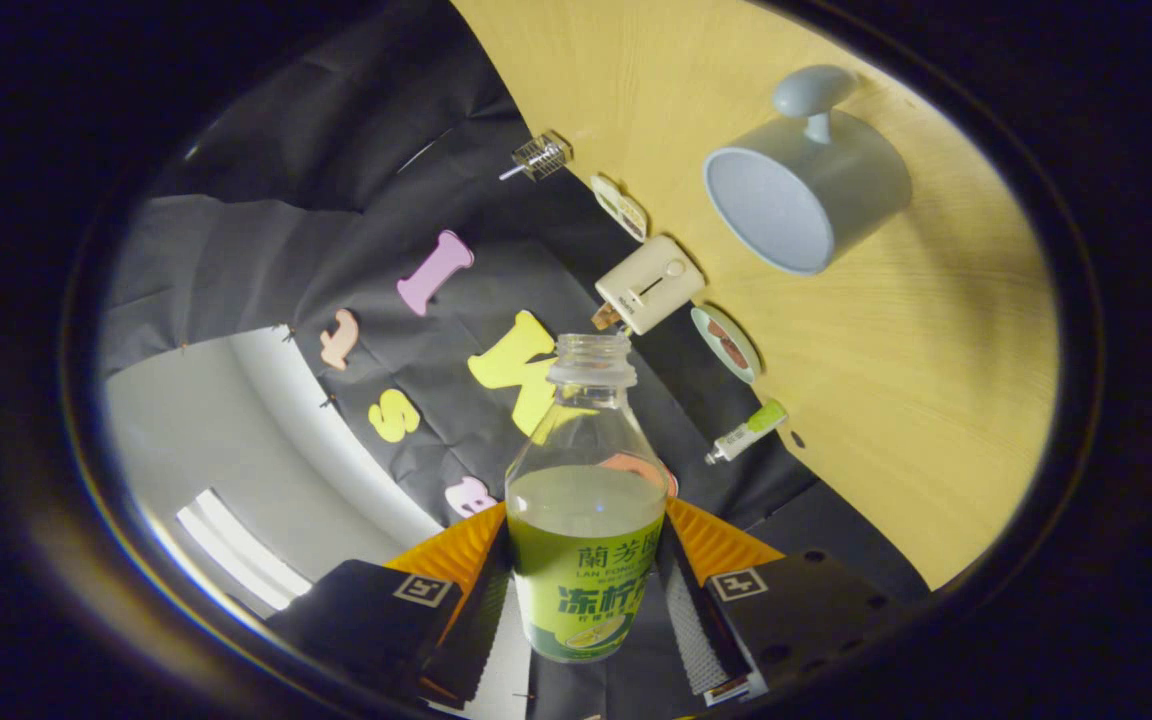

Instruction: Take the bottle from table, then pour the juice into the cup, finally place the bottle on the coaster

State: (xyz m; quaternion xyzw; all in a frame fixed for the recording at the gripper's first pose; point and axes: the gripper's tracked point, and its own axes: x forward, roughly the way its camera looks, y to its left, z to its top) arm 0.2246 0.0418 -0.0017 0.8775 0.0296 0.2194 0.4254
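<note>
Clear plastic bottle, uncapped, with a ribbed neck, a green-and-yellow label around its lower body and pale greenish juice reaching the shoulder, pinched between the two fingers of the gripper, one pressing on each side of the label. Scene tilted: the pale wood table lies beyond the bottle's mouth. On it, well apart from the bottle, a grey-blue cup with a knob-like handle, its open mouth visible. Along the table's edge: a cream toaster, a small plate, a green-capped tube.
</note>
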